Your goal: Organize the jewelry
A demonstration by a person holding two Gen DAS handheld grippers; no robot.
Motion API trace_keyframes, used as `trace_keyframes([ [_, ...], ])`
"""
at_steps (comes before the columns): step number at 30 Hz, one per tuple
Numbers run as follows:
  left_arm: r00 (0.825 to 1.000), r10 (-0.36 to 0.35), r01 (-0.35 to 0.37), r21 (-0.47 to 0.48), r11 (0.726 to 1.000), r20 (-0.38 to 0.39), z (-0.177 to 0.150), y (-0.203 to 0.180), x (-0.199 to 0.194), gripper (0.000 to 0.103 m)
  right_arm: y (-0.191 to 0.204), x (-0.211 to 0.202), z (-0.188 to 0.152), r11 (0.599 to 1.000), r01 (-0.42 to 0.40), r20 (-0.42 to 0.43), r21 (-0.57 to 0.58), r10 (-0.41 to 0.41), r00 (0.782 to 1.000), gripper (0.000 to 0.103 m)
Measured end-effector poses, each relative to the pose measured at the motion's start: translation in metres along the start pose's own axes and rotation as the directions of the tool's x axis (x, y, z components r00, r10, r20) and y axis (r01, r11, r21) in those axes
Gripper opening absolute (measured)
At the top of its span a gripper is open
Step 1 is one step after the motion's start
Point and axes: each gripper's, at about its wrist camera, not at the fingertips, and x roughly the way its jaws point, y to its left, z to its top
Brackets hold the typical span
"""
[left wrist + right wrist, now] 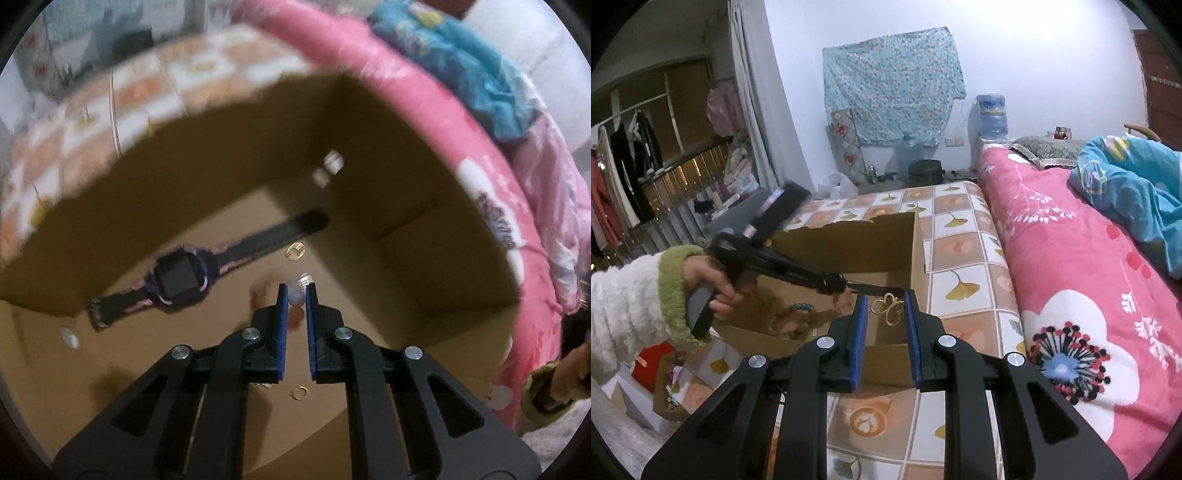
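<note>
Left claw (296, 295) gripping pale bead (296, 297), watch (181, 277) unbranded, no legible writing

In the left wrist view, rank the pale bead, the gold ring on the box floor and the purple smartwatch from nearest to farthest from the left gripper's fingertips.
1. Pale round bead: right between the tips of the left gripper.
2. Flat gold ring: just ahead of the tips on the cardboard box floor.
3. Purple smartwatch face: off to the left.
</note>
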Motion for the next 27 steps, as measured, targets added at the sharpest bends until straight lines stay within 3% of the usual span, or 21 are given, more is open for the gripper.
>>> trace_keyframes([
  [2,0.998,-0.019,0.018,-0.019,1.000,-0.066,0.002,0.006,0.015,0.008,0.000,0.002,0.003,1.000,0.009,-0.006,-0.010,-0.009,1.000,0.020],
  [5,0.997,-0.013,0.011,-0.019,1.000,-0.081,0.002,0.008,0.017,0.013,0.002,0.005,0.009,0.999,0.016,-0.016,-0.029,-0.017,1.000,0.020],
  [7,0.999,-0.015,0.014,-0.026,1.000,-0.049,0.001,0.010,0.008,0.034,0.004,0.009,0.014,0.999,0.008,-0.024,-0.046,-0.009,1.000,0.020],
  [11,0.998,0.009,-0.008,-0.005,1.000,0.063,-0.010,0.005,-0.027,0.041,0.020,0.028,0.027,0.990,-0.067,-0.096,-0.126,0.055,0.994,0.020],
  [14,0.986,-0.001,0.002,-0.005,1.000,0.167,-0.022,0.004,-0.060,0.052,0.033,0.054,0.037,0.973,-0.121,-0.193,-0.199,0.082,0.978,0.020],
  [17,0.955,0.023,-0.017,-0.022,1.000,0.295,-0.045,0.003,-0.105,0.068,0.046,0.087,0.045,0.949,-0.152,-0.311,-0.276,0.061,0.949,0.020],
  [20,0.895,0.101,-0.090,-0.045,0.995,0.434,-0.077,0.003,-0.146,0.077,0.058,0.116,0.046,0.921,-0.163,-0.400,-0.353,0.009,0.916,0.020],
  [23,0.838,0.165,-0.135,-0.095,0.986,0.519,-0.108,0.012,-0.165,0.081,0.067,0.135,0.044,0.895,-0.142,-0.449,-0.422,-0.070,0.891,0.021],
  [25,0.821,0.172,-0.115,-0.137,0.984,0.544,-0.126,0.022,-0.171,0.082,0.069,0.140,0.042,0.884,-0.119,-0.458,-0.451,-0.116,0.881,0.022],
  [27,0.816,0.158,-0.078,-0.165,0.983,0.556,-0.141,0.032,-0.171,0.083,0.068,0.140,0.042,0.887,-0.113,-0.463,-0.448,-0.122,0.878,0.028],
])
